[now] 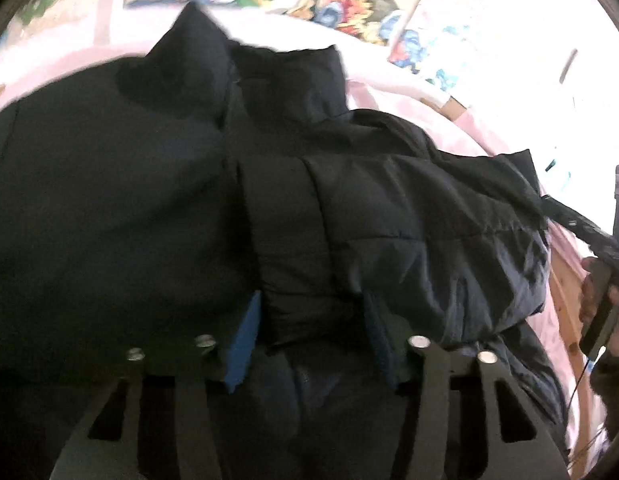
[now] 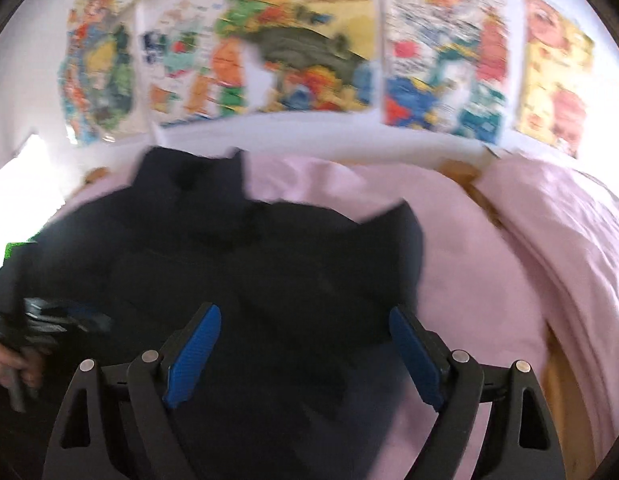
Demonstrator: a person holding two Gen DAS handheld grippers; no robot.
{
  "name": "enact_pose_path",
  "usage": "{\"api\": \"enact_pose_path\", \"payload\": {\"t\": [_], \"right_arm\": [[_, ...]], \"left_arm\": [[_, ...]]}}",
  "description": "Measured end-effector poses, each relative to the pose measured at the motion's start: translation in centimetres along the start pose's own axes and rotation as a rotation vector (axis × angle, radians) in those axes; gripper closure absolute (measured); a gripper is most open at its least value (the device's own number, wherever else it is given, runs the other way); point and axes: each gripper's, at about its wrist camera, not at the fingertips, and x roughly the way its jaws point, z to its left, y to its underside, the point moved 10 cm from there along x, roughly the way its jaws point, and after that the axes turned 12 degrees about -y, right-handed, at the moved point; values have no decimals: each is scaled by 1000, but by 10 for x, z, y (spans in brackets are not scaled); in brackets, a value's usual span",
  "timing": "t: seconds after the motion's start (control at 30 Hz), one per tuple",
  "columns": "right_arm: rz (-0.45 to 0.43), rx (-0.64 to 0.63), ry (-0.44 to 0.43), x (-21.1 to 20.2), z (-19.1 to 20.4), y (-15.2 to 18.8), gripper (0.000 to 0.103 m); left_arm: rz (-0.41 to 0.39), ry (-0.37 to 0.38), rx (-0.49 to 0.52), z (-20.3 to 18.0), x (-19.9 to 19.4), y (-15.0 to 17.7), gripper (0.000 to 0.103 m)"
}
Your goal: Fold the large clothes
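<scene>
A black padded jacket (image 2: 237, 264) lies spread on a pink sheet (image 2: 489, 264) covering a bed, collar toward the wall of colourful posters (image 2: 309, 40). Bare sheet lies open to the jacket's right, up to a wooden bed edge (image 2: 565, 396). The left claw (image 1: 309, 320) pinches a thick fold of the jacket between its blue pads. The right claw (image 2: 305, 354) hovers wide open over the jacket's near part, gripping nothing.
</scene>
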Motion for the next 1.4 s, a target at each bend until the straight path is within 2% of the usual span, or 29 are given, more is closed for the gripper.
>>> {"api": "enact_pose_path", "payload": {"t": [0.03,0.07,0.17,0.27,0.47,0.57,0.7,0.8,0.87,0.93,1.07,1.13,1.3,1.37,1.4], "right_arm": [[5,8,31,0,-12,8,17],[7,16,51,0,-21,13,17],[2,54,59,-3,-38,24,17],[-17,85,35,-5,-41,29,17],[-61,43,-1,-5,-16,14,16],[-59,-2,5,7,2,9,14],[-102,-25,-13,21,21,-1,14],[-57,-28,46,45,22,-4,14],[-6,-50,55,66,26,0,14],[71,-89,103,94,25,10,14],[157,-96,111,135,19,29,12],[169,-101,125,147,14,35,0],[169,-82,121,153,8,43,0],[139,-89,127,144,8,40,0],[124,-92,132,139,8,38,0]], "left_arm": [[-11,-17,9,-3,-1,-1,90],[-17,-44,9,-2,-1,-2,97],[-66,-86,-17,-3,-7,-10,101],[-170,-151,-3,3,-32,-23,102],[-300,-277,-14,37,-82,-42,102],[-318,-368,-20,66,-100,-38,102],[-279,-467,-89,121,-104,-27,102],[-231,-510,-115,152,-99,-14,102],[-196,-519,-116,161,-89,-6,102],[-175,-536,-100,165,-80,0,102],[-146,-560,-83,173,-65,5,102],[-136,-593,-64,179,-57,8,102],[-124,-576,-79,184,-51,13,102],[-139,-569,-104,185,-59,14,97],[-143,-574,-111,185,-63,14,87]]}}
